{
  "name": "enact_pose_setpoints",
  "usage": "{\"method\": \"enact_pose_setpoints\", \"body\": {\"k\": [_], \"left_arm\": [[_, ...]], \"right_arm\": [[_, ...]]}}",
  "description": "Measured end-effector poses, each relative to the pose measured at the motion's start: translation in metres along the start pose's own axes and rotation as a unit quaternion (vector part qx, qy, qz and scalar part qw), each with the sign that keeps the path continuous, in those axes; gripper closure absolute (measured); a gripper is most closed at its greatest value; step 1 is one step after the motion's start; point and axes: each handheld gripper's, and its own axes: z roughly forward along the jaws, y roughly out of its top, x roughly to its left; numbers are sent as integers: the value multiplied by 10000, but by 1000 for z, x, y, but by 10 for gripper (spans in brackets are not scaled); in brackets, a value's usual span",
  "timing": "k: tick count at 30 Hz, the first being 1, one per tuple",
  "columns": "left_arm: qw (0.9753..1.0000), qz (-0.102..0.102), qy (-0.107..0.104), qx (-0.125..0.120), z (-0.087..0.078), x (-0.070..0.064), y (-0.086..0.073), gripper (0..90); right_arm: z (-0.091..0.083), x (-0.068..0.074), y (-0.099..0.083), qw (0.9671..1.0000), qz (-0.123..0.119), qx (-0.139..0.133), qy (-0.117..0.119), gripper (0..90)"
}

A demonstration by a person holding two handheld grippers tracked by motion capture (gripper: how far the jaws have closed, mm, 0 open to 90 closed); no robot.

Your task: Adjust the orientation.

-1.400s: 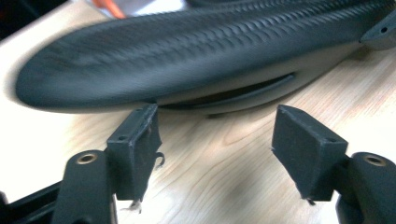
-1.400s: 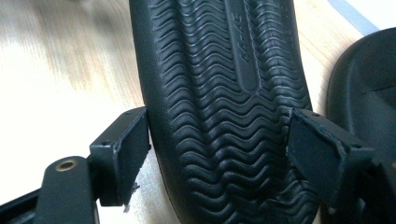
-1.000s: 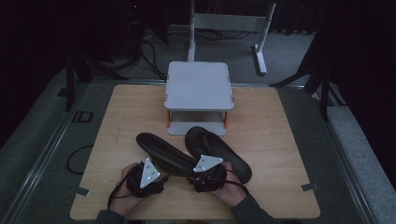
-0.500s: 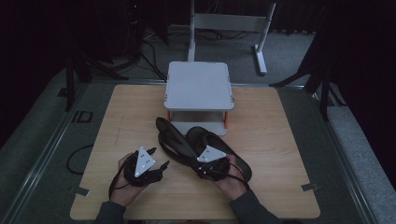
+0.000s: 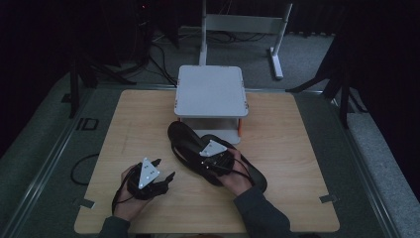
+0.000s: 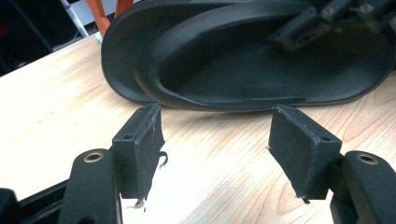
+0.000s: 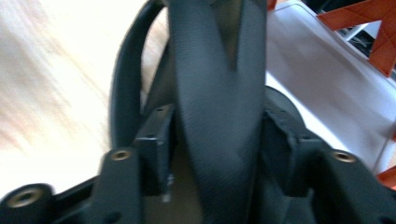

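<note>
Right gripper (image 5: pixel 214 157) clamped on the wide strap (image 7: pixel 219 93) of a black rubber sandal (image 5: pixel 185 144) — sandal lies mid-table, toe just before the grey two-tier rack (image 5: pixel 210 91). Left gripper (image 6: pixel 217 140) jaws apart, empty — over bare light wooden tabletop (image 5: pixel 297 148), near the sandal.

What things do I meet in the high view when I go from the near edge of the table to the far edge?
Left gripper → right gripper → black sandals → white two-level stand.
</note>
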Motion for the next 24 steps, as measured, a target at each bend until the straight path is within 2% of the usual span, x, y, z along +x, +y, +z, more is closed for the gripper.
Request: {"method": "enact_pose_setpoints", "body": {"k": [5,8,10,14,15,16,24], "left_arm": [[10000,-26,25,7,0,1,-1,352],[10000,-30,38,1,0,1,-1,352],[10000,-26,37,8,0,1,-2,352],[10000,-29,34,17,0,1,-2,352],[10000,-28,34,23,0,1,-3,352],[10000,-27,35,19,0,1,-3,352],[10000,-2,36,38,1,0,-3,352]], "right_arm": [[1,-6,1,9998,135,118,20,547],[0,-8,-2,9997,198,53,123,555],[-1,-11,-4,9988,378,40,306,564],[-4,-15,-7,9980,507,9,383,578],[-13,-21,-11,9953,711,-104,644,591],[-16,-22,-13,9943,778,-128,713,593],[-38,-34,-36,9913,964,-196,876,598]]}}
